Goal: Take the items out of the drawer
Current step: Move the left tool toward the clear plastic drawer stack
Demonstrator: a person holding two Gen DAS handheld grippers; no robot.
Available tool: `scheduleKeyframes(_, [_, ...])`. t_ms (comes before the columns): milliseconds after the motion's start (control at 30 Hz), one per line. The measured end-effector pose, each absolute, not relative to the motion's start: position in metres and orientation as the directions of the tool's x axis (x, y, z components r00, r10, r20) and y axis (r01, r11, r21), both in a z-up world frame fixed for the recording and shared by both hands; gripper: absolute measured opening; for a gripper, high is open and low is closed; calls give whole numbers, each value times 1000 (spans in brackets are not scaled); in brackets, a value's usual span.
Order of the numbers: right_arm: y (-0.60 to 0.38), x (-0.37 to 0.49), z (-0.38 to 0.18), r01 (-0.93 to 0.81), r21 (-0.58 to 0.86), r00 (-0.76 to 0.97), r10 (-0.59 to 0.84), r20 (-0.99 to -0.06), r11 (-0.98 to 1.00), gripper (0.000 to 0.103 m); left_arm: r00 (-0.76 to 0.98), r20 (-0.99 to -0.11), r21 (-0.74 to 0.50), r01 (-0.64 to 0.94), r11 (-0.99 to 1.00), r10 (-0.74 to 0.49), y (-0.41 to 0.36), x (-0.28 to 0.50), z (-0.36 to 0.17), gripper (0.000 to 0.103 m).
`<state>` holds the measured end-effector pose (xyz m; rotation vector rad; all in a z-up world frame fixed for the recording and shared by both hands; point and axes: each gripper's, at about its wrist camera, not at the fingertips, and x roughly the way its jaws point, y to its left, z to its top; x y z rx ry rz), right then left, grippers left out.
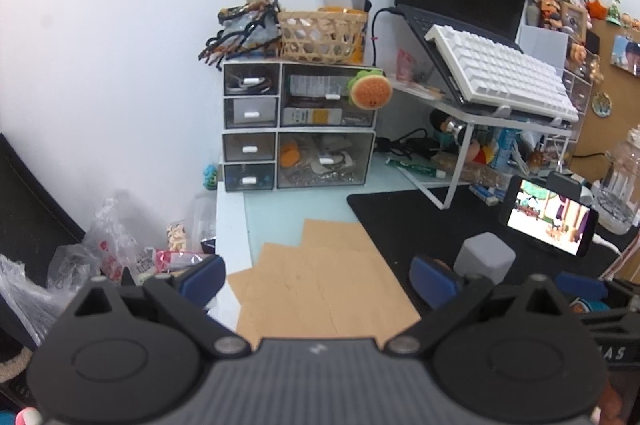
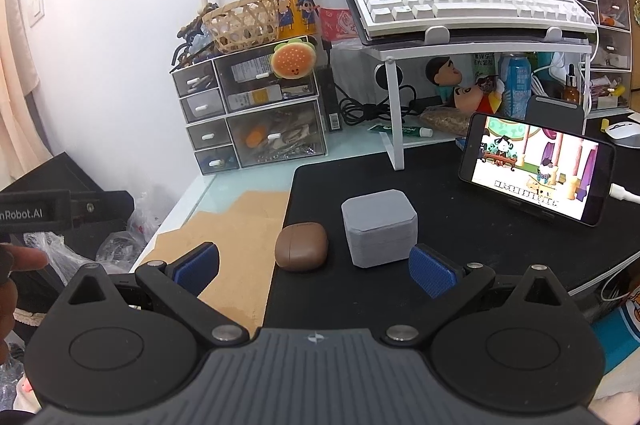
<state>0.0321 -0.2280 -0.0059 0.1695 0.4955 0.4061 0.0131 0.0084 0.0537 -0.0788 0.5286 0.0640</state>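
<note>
A: Left wrist view. My left gripper [image 1: 318, 279] hangs released, jaws spread wide, above the brown paper [image 1: 320, 289] at the desk's near-left corner. Nothing sits between the blue pads [image 1: 434, 281].

B: And the drawers?

A: The drawer unit [image 1: 298, 127] stands against the wall at the back left of the desk, well apart from me. Every drawer I can see is shut, white handles flush. The large bottom drawer [image 1: 324, 161] shows clutter through its clear front, including something orange.

B: Right wrist view?

A: My right gripper [image 2: 314, 267] is likewise released and holds nothing. It hovers over the near edge of the black mat [image 2: 440, 193]. Just ahead lie a brown case [image 2: 302, 247] and a grey box [image 2: 378, 229], side by side on the mat; whether they touch I cannot tell. A phone [image 2: 534, 167] stands propped further right, screen lit. A burger plush [image 2: 292, 59] hangs on the unit's top right drawer
</note>
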Motion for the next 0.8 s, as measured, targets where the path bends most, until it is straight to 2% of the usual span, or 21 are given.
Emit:
scheduleKeyframes(400, [-239, 34, -6, -326, 276, 810, 418, -413, 904, 103, 881, -470, -68, -98, 993, 55, 7, 20, 67, 100])
scheduleKeyframes(800, [-249, 36, -7, -331, 312, 807, 439, -396, 891, 103, 881, -472, -75, -84, 994, 39, -3, 32, 75, 97])
